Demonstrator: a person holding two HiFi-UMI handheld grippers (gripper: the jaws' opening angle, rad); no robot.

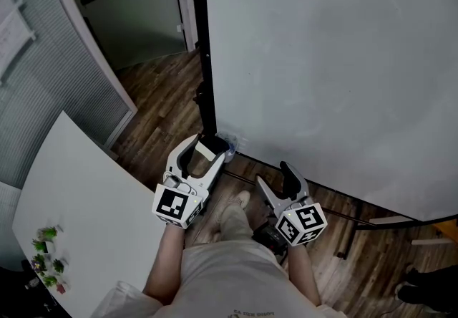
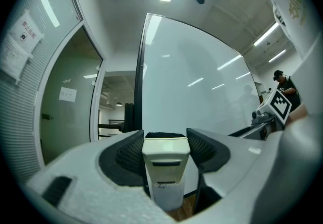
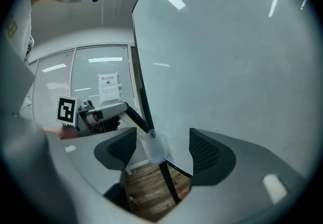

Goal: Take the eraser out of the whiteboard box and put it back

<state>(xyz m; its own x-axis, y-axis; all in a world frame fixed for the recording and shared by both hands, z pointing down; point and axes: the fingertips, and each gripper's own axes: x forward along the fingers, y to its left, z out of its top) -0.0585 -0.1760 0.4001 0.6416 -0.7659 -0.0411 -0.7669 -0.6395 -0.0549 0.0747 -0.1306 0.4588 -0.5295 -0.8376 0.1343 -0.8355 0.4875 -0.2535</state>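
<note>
Pinching the cream eraser [image 2: 165,155] in my left tongs [image 1: 204,146], I am holding it at the mouth of the clear whiteboard box [image 3: 154,148] on the whiteboard [image 1: 329,59], while my right tongs [image 1: 278,182] are hanging spread, empty, nearby.

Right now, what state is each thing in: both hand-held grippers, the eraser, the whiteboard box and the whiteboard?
Left hand-held gripper: shut on the eraser.
Right hand-held gripper: open, gripping nothing.
Eraser: clamped upright, at the whiteboard box's open top.
Whiteboard box: open-topped, fixed at the whiteboard's lower corner.
Whiteboard: blank.
</note>
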